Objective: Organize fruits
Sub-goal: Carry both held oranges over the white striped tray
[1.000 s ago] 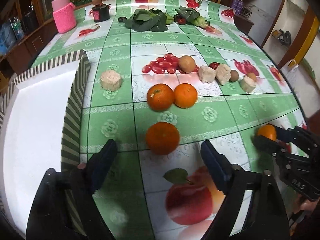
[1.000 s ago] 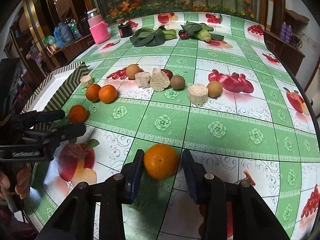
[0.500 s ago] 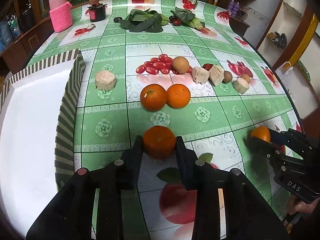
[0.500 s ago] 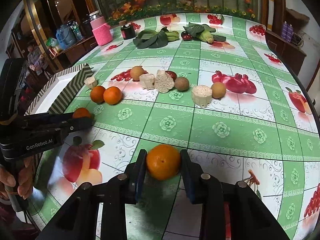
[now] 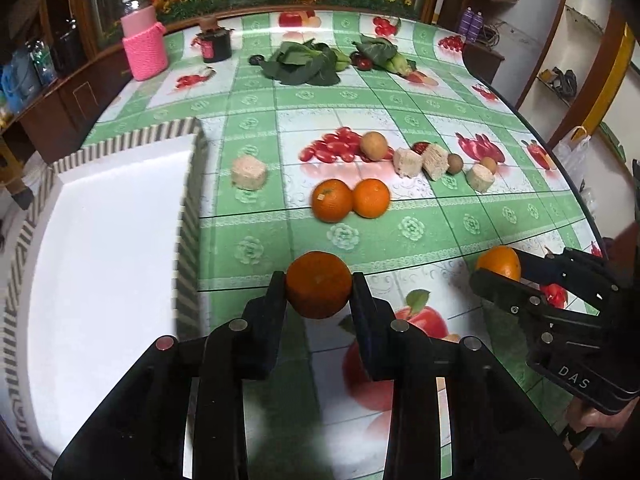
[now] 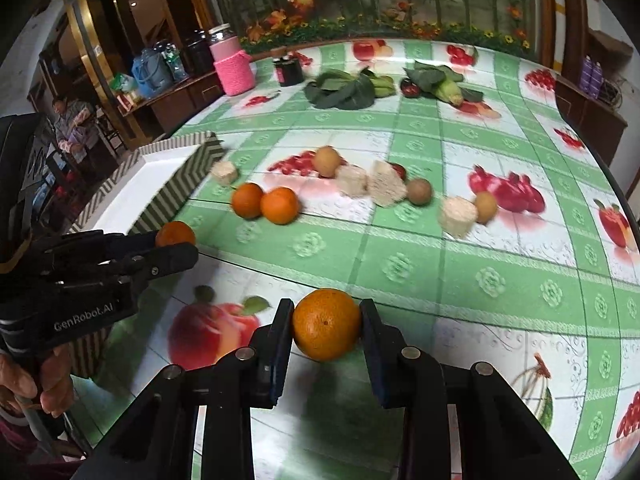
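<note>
My left gripper (image 5: 319,286) pinches one orange (image 5: 319,284) nearest the white tray (image 5: 100,248) at nine o'clock, while my right gripper (image 6: 326,322) clamps another orange (image 6: 326,324), farther from it.

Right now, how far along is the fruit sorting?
Early. The striped box shows only a bare white inside, so nothing looks placed yet. In hand: the left gripper is shut on a dark orange, and the right gripper on a lighter orange. Left on the table: two oranges and the small brown fruits.
</note>
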{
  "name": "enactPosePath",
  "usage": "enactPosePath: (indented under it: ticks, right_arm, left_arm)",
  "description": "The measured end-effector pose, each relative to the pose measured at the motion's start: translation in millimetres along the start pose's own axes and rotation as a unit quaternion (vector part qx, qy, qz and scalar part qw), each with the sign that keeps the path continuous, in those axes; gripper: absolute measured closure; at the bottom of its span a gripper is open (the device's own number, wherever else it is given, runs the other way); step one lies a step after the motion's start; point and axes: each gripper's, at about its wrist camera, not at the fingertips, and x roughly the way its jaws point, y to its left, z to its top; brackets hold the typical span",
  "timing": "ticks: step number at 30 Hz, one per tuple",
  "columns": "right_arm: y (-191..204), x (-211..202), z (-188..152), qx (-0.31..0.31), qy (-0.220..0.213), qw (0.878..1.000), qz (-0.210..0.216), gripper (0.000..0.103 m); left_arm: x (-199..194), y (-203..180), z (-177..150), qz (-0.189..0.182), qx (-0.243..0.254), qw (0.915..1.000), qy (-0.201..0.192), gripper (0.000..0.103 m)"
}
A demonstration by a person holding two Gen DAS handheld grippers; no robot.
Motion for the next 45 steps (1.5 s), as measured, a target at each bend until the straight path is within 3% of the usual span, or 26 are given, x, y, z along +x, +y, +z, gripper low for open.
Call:
enactPosePath:
  ticks: [12,22,35,45]
  right_arm:
    - [67.7,15.9,45.4,-0.040,-0.012,0.997,0.066,0.071]
    - [141.2,50.5,99.3,-0.102,-0.017,0.988,0.112,0.071]
    - [173.2,115.4,123.1,-0.123,0.021,0.986,0.110,0.071]
    - [186.2,138.9,124.2,-0.151,0.034,0.983,0.096,0.071]
  left_arm:
    - [-27.7,75.4,10.6,0.061,-0.043,0.9972,-0.005,0.072]
    - [-14.4,151.9,24.4,0.099,-0.096,0.9903,0.014,0.072]
    - [20.2,202.2,31.8,0.106,-0.134,0.9846,0.036,0.072]
    - [33.7,204.8,30.4,0.122,-0.124,0.9837,0.044,0.072]
